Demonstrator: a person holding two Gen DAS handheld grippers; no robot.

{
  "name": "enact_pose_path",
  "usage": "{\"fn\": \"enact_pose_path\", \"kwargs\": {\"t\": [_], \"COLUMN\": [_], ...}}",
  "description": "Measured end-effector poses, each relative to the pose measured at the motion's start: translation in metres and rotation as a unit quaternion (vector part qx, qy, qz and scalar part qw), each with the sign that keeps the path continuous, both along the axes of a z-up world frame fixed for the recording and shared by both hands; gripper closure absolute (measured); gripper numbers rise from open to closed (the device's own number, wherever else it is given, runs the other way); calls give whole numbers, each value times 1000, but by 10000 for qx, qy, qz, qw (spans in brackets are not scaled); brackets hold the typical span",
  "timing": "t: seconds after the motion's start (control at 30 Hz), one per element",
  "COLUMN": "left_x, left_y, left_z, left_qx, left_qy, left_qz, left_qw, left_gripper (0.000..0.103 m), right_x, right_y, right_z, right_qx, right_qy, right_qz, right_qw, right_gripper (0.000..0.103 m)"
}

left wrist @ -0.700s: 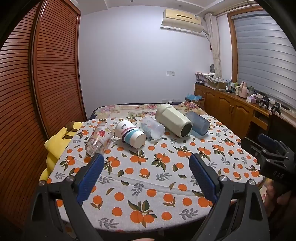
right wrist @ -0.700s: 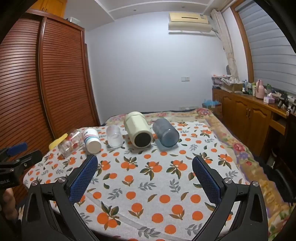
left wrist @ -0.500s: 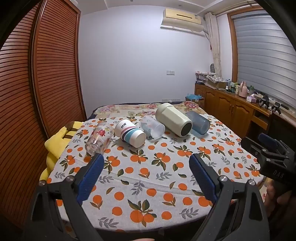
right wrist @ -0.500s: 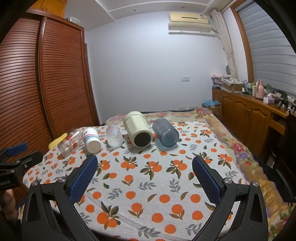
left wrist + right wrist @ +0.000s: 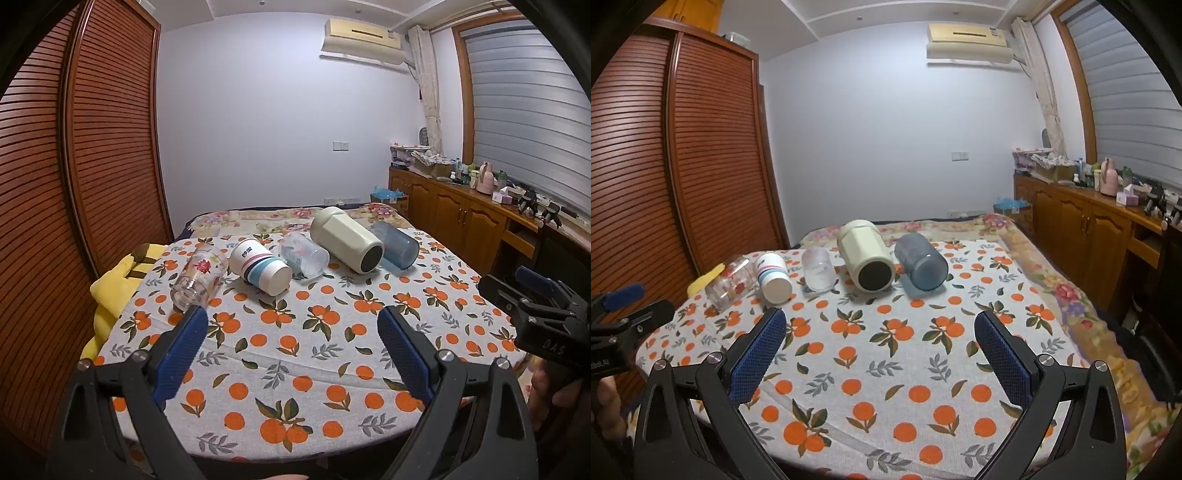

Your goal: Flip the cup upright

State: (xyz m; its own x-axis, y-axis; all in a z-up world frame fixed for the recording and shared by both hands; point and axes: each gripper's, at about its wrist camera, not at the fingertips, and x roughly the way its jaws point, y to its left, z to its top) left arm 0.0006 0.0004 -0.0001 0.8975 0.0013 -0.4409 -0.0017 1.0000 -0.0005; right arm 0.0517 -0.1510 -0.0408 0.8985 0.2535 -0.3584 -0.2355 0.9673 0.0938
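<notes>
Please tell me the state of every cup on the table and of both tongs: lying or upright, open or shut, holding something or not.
Flowered glass: lying on its side.
Striped paper cup: lying on its side.
Clear plastic cup: lying on its side.
Cream tumbler: lying on its side, mouth toward the cameras.
Blue cup: lying on its side.
Left tongs: open, holding nothing.
Right tongs: open, holding nothing.

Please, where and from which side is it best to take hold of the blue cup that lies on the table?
Probably grip the blue cup across its round wall, near the middle. It lies on its side at the right end of the row, mouth towards the camera; the cream cup crowds its left, so bring the open right tool from above.
</notes>
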Motion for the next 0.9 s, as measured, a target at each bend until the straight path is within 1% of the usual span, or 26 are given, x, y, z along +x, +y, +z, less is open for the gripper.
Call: {"fn": "enact_pose_path", "kwargs": {"t": [0.1,0.9], "left_x": [-5,-5], "left_y": [0,-1], "left_z": [-3,0], "left_qx": [1,12], "left_qy": [-6,-6], "left_qz": [-1,1], "left_qw": [10000,10000], "left_gripper": [9,9], "right_x": [0,-1], "right_y": [0,1], "right_z": [0,-1], "right_qx": [3,5], "right_qy": [-3,2], "right_qz": [-6,1], "right_qw": [10000,10000], "right_gripper": [0,0]}}
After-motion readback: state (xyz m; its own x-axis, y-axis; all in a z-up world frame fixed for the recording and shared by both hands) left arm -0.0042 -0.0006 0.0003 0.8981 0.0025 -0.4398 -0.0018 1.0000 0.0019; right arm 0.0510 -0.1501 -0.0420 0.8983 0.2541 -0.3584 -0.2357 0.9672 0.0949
